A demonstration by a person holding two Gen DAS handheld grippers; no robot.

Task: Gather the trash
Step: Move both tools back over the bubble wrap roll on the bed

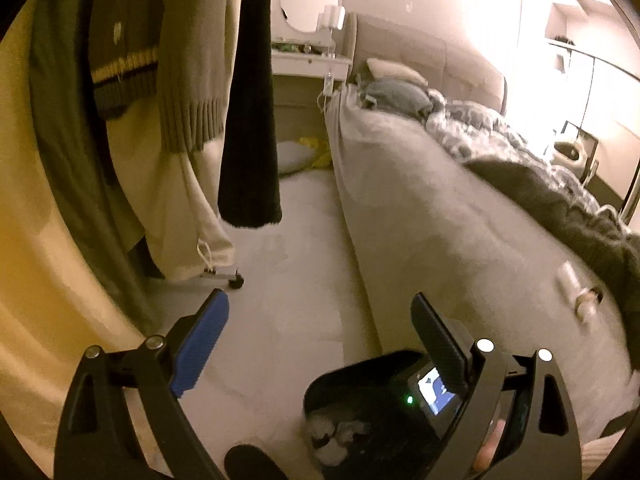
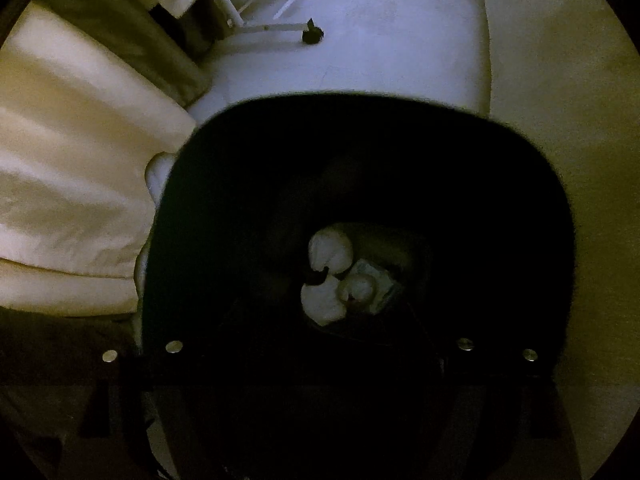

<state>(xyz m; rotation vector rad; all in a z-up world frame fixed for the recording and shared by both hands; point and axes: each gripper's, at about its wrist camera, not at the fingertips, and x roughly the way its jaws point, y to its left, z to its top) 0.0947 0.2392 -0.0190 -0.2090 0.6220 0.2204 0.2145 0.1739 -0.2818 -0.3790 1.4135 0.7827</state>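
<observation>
- black linkage arms of the left gripper (image 1: 316, 340) sit nearest, fingers wide apart with nothing between them; one pad is ribbed blue (image 1: 200, 346), the other dark
- right gripper (image 2: 320, 364) points down into a black bin (image 2: 520, 184); its fingers are lost in shadow, yet the side bolts stand wide and nothing is pinched
- deep in that round-cornered bin lie crumpled white tissues (image 2: 332, 276), soft and lumpy, beside a flat pale wrapper (image 2: 380, 280)
- left view shows the same bin low at the near edge, on the pale carpet (image 1: 288, 240) beside a grey bed (image 1: 420, 208)
- knitted clothes (image 1: 188, 80) hang far left on a wheeled rack (image 2: 280, 28)
</observation>
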